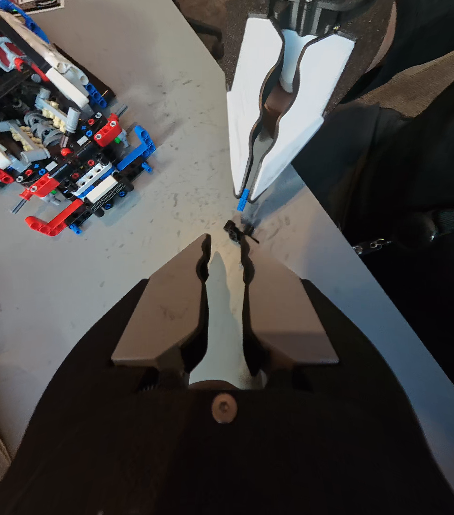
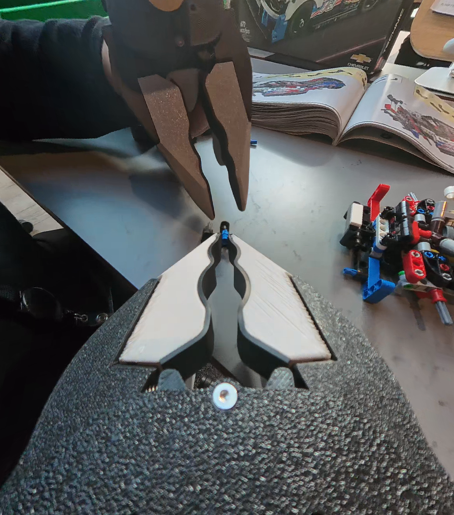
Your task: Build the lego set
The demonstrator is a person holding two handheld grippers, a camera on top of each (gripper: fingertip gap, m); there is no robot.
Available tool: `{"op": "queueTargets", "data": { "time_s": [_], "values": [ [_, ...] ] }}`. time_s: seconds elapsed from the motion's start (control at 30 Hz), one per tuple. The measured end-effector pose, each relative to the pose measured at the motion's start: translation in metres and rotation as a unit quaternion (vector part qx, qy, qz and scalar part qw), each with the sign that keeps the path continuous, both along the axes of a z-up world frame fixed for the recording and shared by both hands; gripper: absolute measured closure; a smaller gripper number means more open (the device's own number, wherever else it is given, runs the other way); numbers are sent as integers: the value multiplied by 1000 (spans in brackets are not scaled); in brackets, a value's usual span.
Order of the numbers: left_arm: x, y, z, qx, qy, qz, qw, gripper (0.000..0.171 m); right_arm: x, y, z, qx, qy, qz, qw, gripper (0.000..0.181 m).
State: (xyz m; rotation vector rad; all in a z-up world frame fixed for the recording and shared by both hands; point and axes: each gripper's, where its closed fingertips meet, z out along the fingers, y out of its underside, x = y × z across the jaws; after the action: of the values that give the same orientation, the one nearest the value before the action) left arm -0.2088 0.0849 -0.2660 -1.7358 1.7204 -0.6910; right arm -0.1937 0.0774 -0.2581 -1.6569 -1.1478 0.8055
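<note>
A blue pin [image 1: 242, 199] was pinched at the tips of the white right gripper [image 1: 245, 196], above the table [image 1: 136, 264] near its edge.

The pin was judged light, stiff and easily dropped, best held by its shank. A small black piece [image 1: 232, 229] lay just beyond the left gripper [image 1: 224, 241], whose fingers [image 1: 206, 242] were held apart, nothing between them. The partly built car [image 1: 61, 145] stood well apart.

Bare table [image 1: 164, 278] between both tongs and lego model [image 1: 61, 156]; open manual [image 2: 359, 111] blocks far side.
</note>
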Motion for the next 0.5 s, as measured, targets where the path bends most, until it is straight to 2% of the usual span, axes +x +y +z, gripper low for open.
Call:
{"op": "queueTargets", "data": {
  "time_s": [0.2,0.3,0.43,0.47,0.5],
  "values": [
    [8,-7,-9,-8,21,-46,999,154,-2,-1,-4,-11,7,-7,1000,178],
    [6,-3,-14,-1,35,-49,998,167,-5,0,-5,-7,9,-11,1000,178],
    [7,-4,-14,-4,30,-54,998,167,-6,-1,-5,-6,8,-14,1000,178],
    [8,-4,-14,-5,29,-51,998,164,-6,-1,-5,-6,7,-17,1000,178],
    [9,-2,-13,-7,27,-45,999,152,-5,-3,-5,-3,6,-17,1000,178]
  ]
}}
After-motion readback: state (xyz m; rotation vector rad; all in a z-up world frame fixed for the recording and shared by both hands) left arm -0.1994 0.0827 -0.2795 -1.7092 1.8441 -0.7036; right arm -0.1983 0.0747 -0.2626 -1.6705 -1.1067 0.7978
